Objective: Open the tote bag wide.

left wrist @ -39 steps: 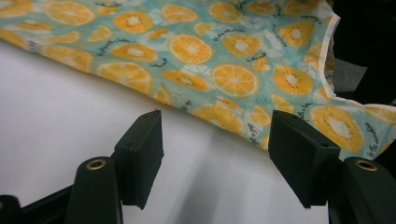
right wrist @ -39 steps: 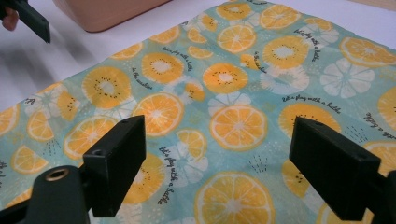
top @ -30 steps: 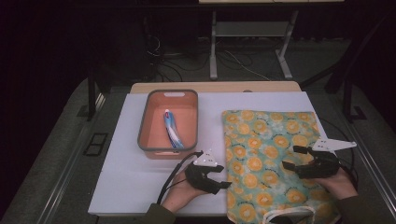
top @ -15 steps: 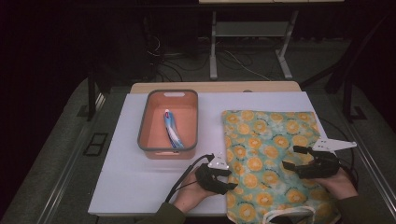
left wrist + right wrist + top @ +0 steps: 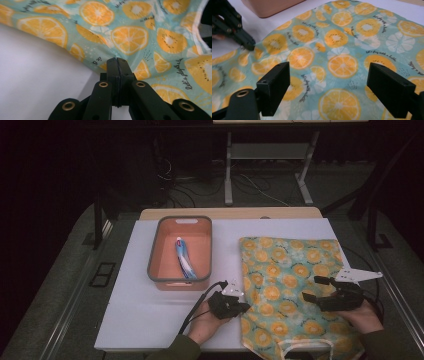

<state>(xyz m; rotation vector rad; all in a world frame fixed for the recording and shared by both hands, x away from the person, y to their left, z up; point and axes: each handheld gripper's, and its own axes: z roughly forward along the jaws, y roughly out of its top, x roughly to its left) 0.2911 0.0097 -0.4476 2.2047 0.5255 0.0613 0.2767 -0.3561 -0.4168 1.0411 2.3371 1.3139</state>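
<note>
Your left tongs (image 5: 117, 61) have just been closing and now sit pressed together on the left edge of the fruit-print bag (image 5: 290, 290), pinching a fold of cloth at about 9 o'clock on it. The bag lies flat on the right half of the white tabletop (image 5: 150, 320), at 3 o'clock from the orange bin (image 5: 181, 251), which holds a tube (image 5: 183, 258). Your right tongs (image 5: 337, 92) stand wide apart over the bag's right side, nothing between them. To do this step well, check that the pinch holds before you lift: raise the edge slowly, and bring the right tongs down to catch the layer beneath or the opposite rim so the mouth opens. The left gripper view shows the pads meeting on the cloth, a detail the high view leaves too small to read; it probably grips just one layer, though I cannot be sure. The right gripper view shows the left tongs (image 5: 249, 45) puckering the fabric, while the high view alone places bin and handles.
</note>
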